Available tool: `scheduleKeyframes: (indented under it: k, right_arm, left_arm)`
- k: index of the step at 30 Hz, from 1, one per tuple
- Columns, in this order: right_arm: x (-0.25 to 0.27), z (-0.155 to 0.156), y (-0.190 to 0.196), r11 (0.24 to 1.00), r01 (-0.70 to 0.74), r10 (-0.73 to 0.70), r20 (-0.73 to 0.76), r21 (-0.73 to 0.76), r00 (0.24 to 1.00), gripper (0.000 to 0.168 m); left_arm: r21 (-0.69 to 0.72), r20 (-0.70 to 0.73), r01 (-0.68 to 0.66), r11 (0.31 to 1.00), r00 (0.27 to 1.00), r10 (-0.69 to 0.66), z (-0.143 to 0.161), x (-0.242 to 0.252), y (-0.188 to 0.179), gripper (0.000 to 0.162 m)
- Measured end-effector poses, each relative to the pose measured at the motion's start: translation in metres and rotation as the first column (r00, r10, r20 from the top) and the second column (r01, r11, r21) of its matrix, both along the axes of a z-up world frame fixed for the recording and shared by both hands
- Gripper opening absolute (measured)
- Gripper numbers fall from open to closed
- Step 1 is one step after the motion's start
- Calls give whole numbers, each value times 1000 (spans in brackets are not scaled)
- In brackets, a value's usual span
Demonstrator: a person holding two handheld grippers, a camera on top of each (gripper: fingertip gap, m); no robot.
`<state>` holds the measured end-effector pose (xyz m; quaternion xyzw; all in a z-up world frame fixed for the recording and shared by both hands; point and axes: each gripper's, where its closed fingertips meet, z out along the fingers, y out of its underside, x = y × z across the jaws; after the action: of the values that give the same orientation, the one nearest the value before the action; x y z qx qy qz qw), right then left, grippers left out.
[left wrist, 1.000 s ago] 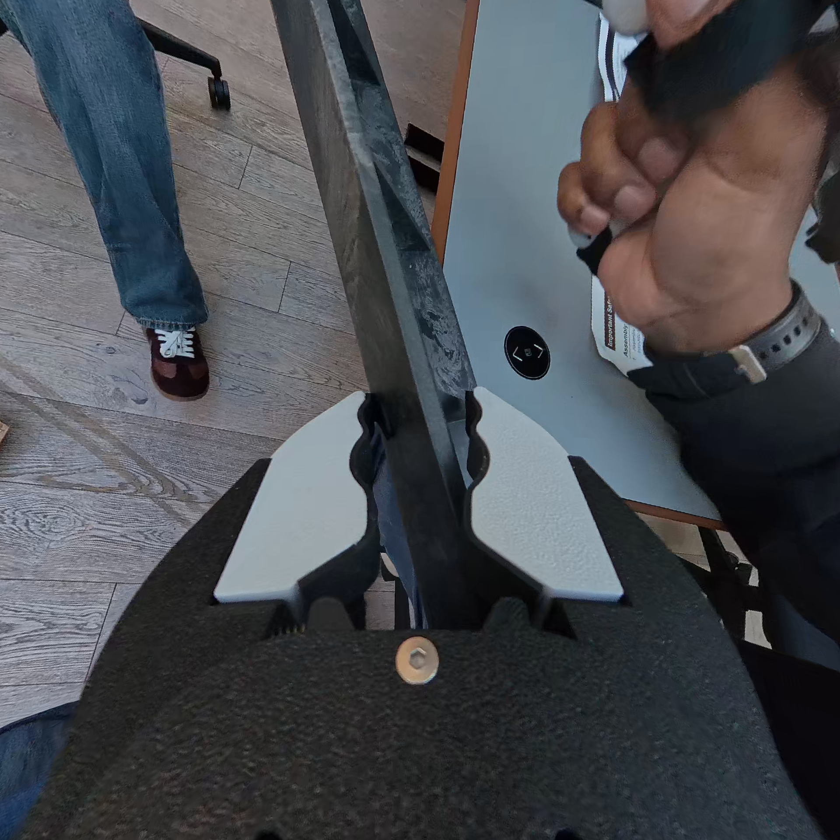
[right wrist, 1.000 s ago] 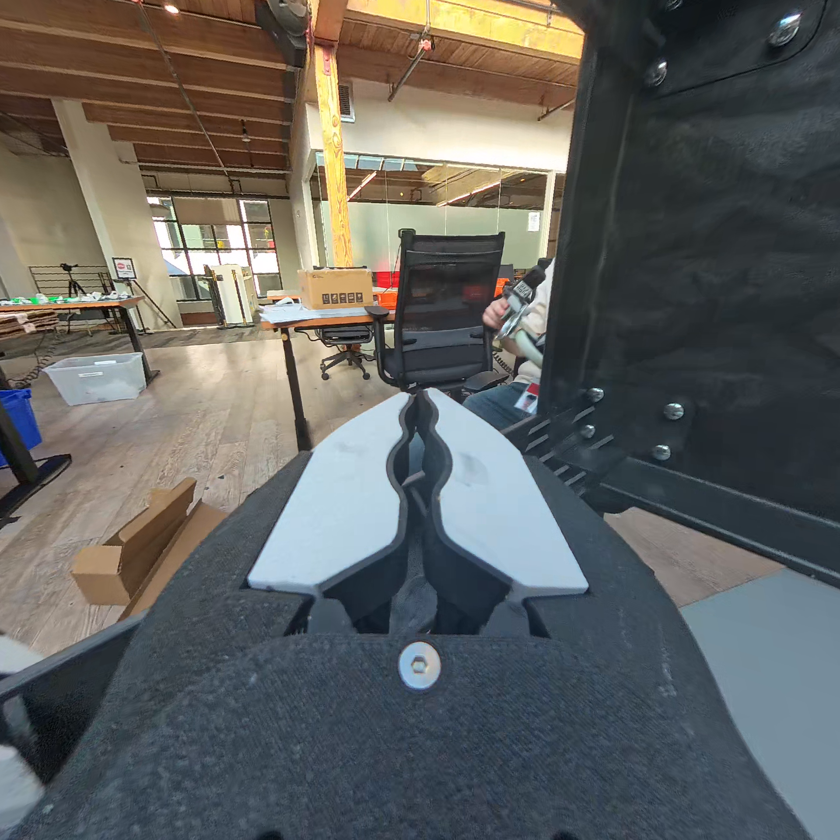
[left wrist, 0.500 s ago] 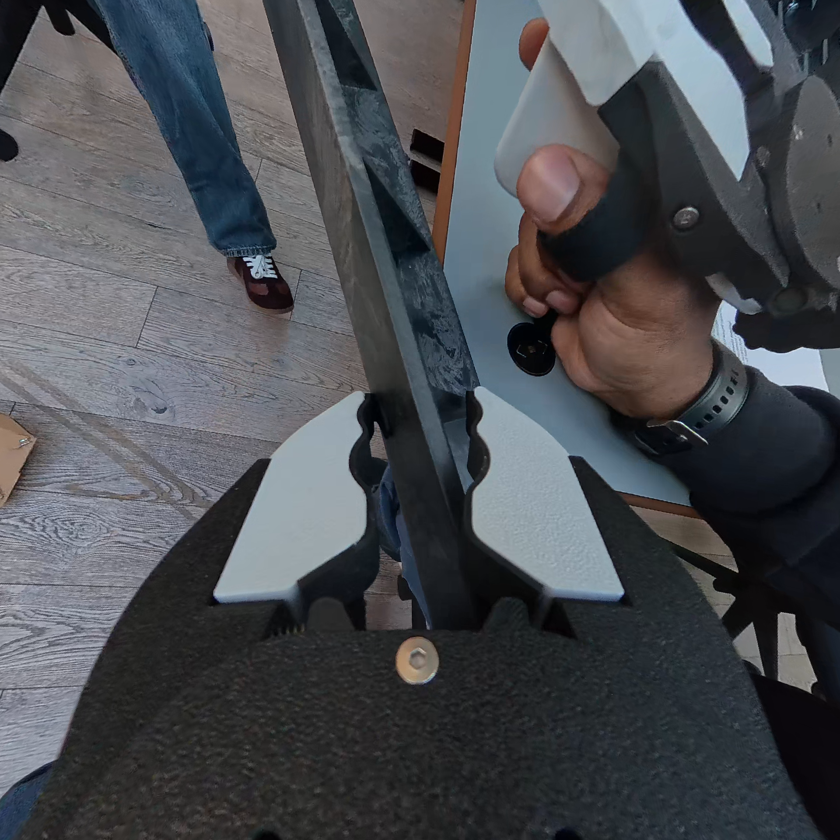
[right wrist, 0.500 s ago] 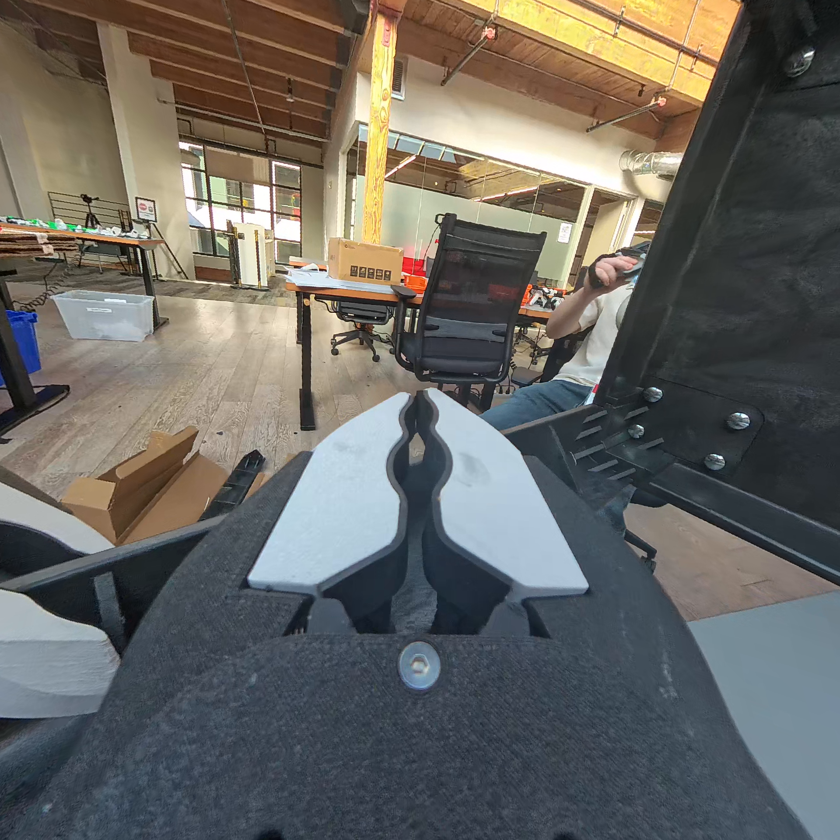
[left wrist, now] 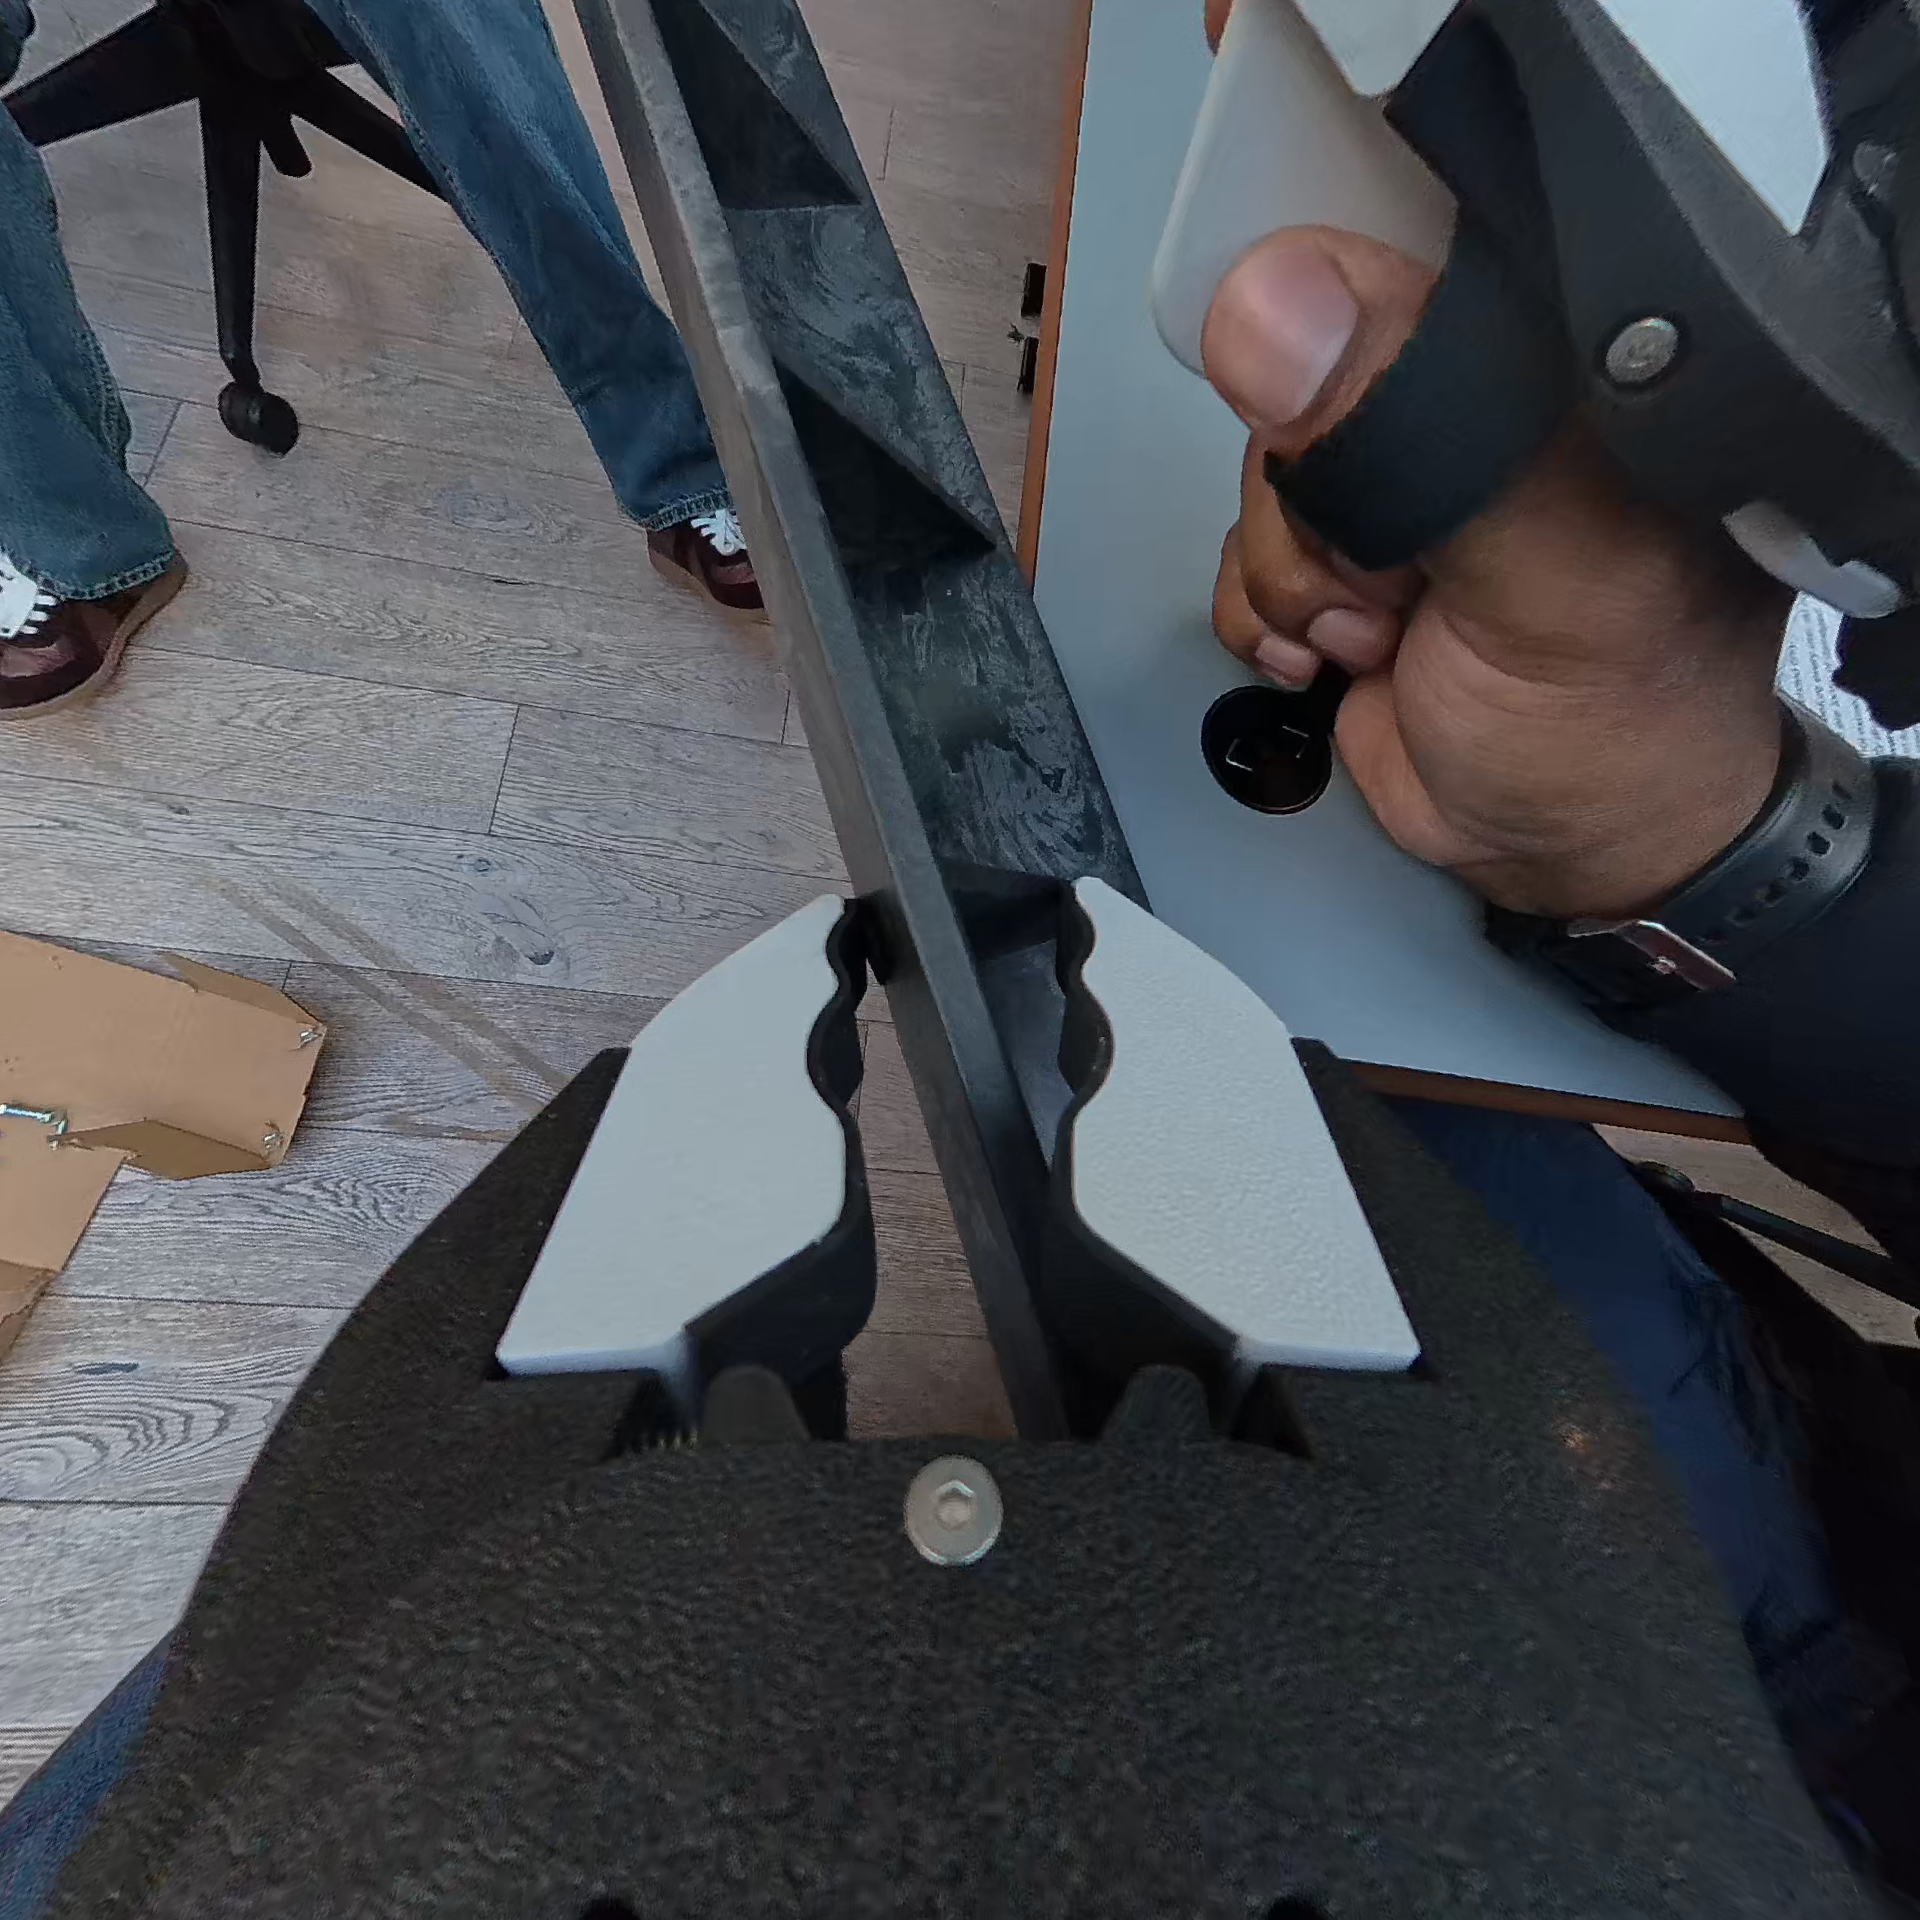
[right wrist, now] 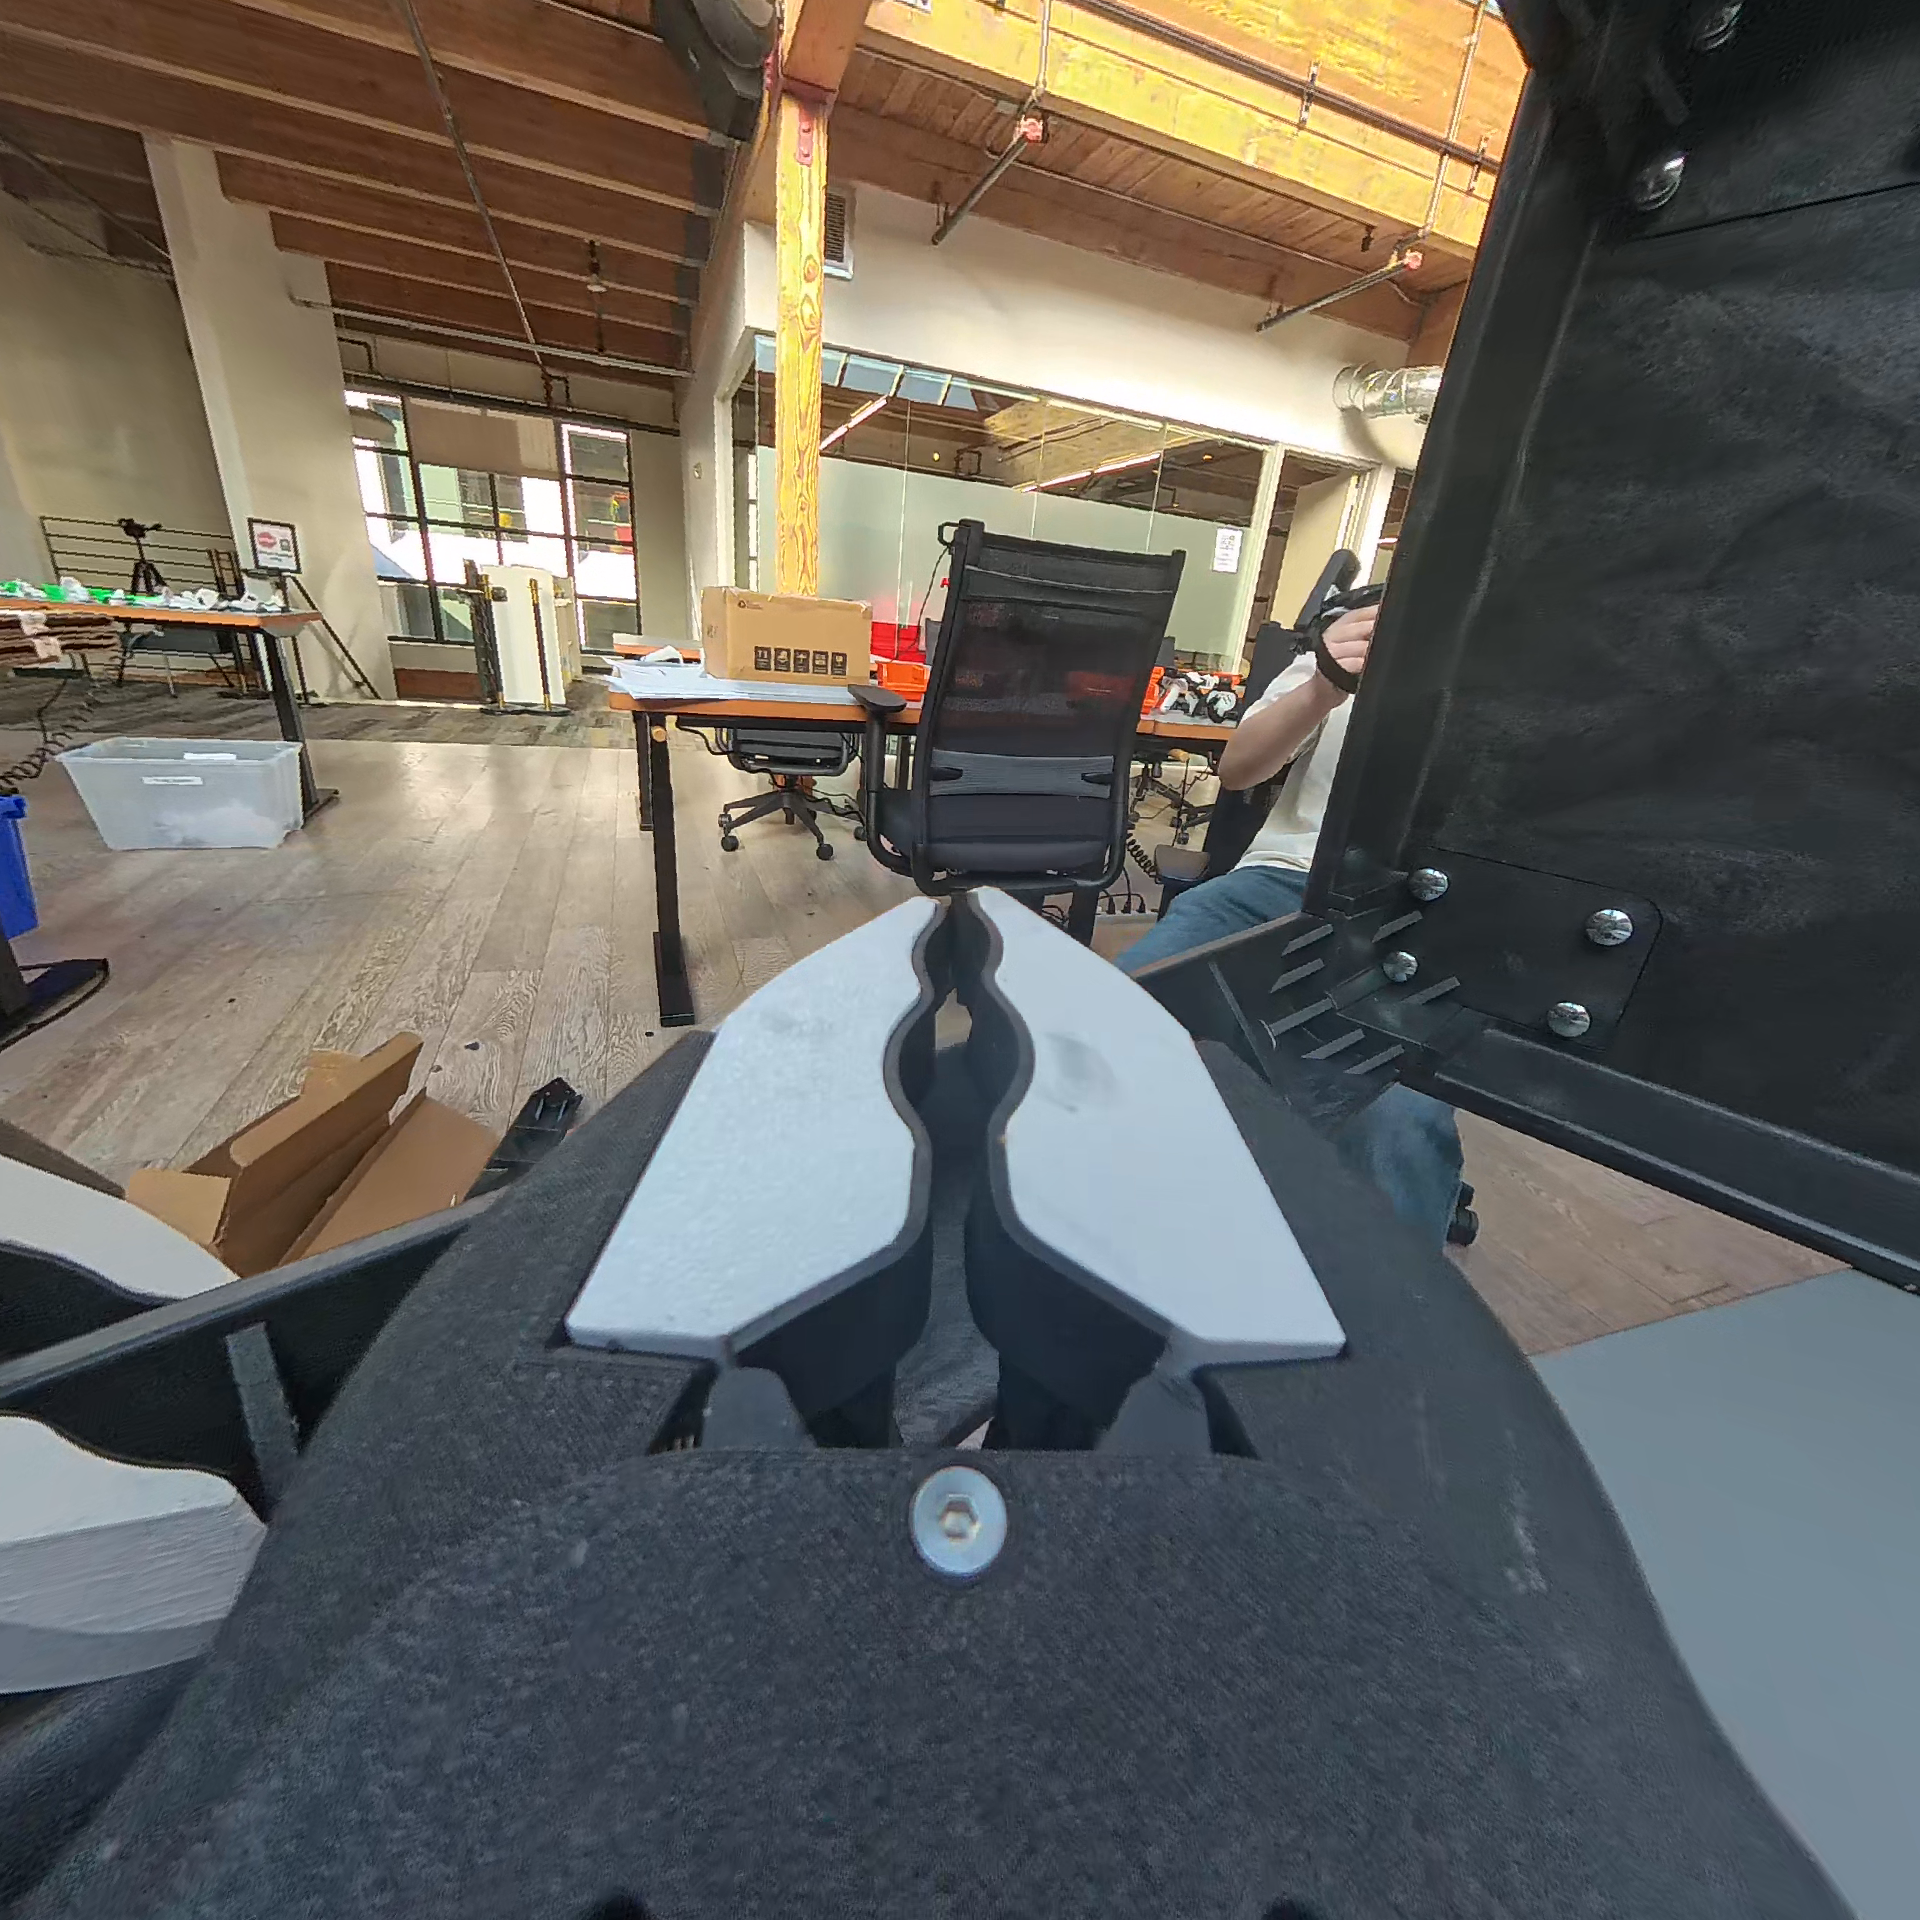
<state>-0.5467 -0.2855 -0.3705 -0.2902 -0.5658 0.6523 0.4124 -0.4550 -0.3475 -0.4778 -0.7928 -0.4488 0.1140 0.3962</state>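
My left gripper [left wrist: 956, 920] is shut on the edge of a long black flat bar [left wrist: 790, 468] that runs up and away between its white fingers [left wrist: 717, 1122]. The bar stands next to the grey table's [left wrist: 1143, 520] edge. A hand [left wrist: 1538, 707] holding the other gripper rests on that table, its fingers at a round black cap [left wrist: 1262, 753]. My right gripper [right wrist: 961, 914] is shut, and I see nothing between its tips. A large black panel [right wrist: 1662, 623] with a bolted bracket [right wrist: 1507, 966] stands close on its right. The bar [right wrist: 208, 1330] also shows at the left of the right wrist view.
A person in jeans [left wrist: 561, 260] stands on the wood floor beyond the bar, beside a chair base [left wrist: 234, 260]. Cardboard pieces [left wrist: 135, 1049] lie at left. In the right wrist view are an office chair [right wrist: 1029, 727], desks, a seated person [right wrist: 1288, 748] and an open carton [right wrist: 322, 1153]. My right fingertips sit around 15 centimetres from my left ones. The large black panel [right wrist: 1662, 623] is about 35 centimetres from my right fingertips and 50 centimetres from my left.
The hand with the right gripper has come down onto the table by the round cap. The person in jeans has walked nearer to the bar. My left gripper keeps hold of the bar.
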Motion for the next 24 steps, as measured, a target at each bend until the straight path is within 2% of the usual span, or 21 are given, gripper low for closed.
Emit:
scheduleKeyframes:
  k: [9,13,20,23,24]
  right_arm:
    - [-9,-5,2,999,45,-46,39,17,998,0]
    - [-20,-2,3,999,36,-34,67,-30,997,0]
    - [-32,-3,6,995,19,-10,90,-96,996,0]
    - [-27,-4,-7,999,-26,28,65,-33,997,0]
    - [-25,-5,-12,999,-34,35,55,-7,998,0]
  left_arm:
    - [-4,-22,-8,1000,1000,8,1,0,-1,36]
    - [25,1,-1,1000,1000,1,2,2,0,39]
    - [189,49,2,982,999,-12,16,6,-6,37]
    - [262,-52,81,962,996,-69,35,15,-8,34]
    - [288,-93,71,955,995,-46,40,15,-10,31]
